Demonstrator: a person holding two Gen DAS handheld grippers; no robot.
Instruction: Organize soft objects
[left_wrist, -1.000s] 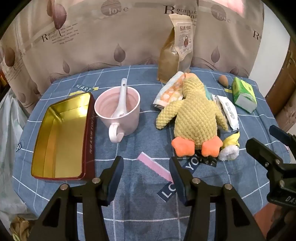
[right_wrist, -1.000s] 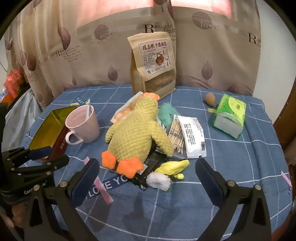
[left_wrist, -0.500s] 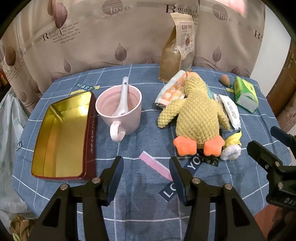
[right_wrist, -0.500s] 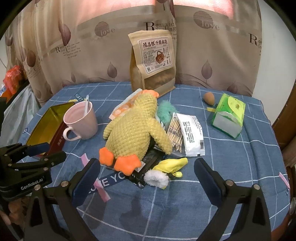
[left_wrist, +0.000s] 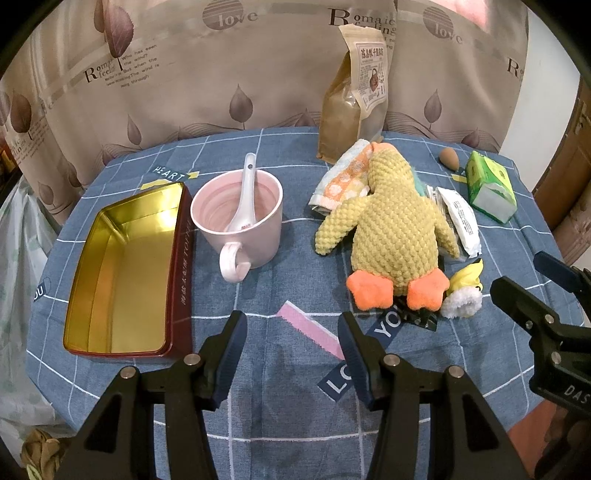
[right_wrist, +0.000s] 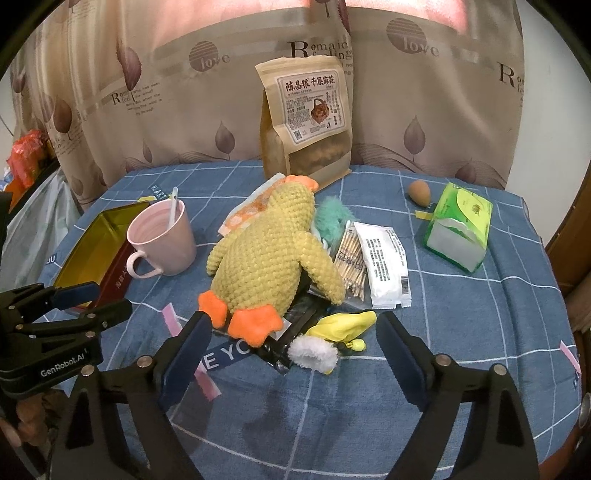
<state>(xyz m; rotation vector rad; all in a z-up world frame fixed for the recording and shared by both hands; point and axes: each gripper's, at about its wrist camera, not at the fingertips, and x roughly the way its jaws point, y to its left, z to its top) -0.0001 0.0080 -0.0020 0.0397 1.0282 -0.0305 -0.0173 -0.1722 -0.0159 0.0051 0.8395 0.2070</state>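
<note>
A yellow knitted duck plush (left_wrist: 388, 229) (right_wrist: 273, 254) lies face down mid-table, its head on an orange-and-white towel (left_wrist: 347, 177). A teal fluffy piece (right_wrist: 332, 221) lies by its right side. A small yellow soft item with a white fluffy trim (right_wrist: 332, 332) sits by its orange feet. My right gripper (right_wrist: 295, 325) hovers just in front of the feet. Its jaws are closing, with the feet and the white trim showing between the fingers, and the pads touch nothing. My left gripper (left_wrist: 291, 332) stands open over bare cloth and a pink tape strip, left of the duck.
An open gold tin (left_wrist: 125, 273) sits at the left, beside a pink mug (left_wrist: 240, 218) with a white spoon. A brown snack bag (left_wrist: 354, 96) stands at the back. An egg (left_wrist: 448, 157), a green tissue pack (left_wrist: 489, 184) and a white packet (right_wrist: 384, 266) lie to the right.
The right gripper's fingers have come closer together. The left gripper and the objects on the table have not moved.
</note>
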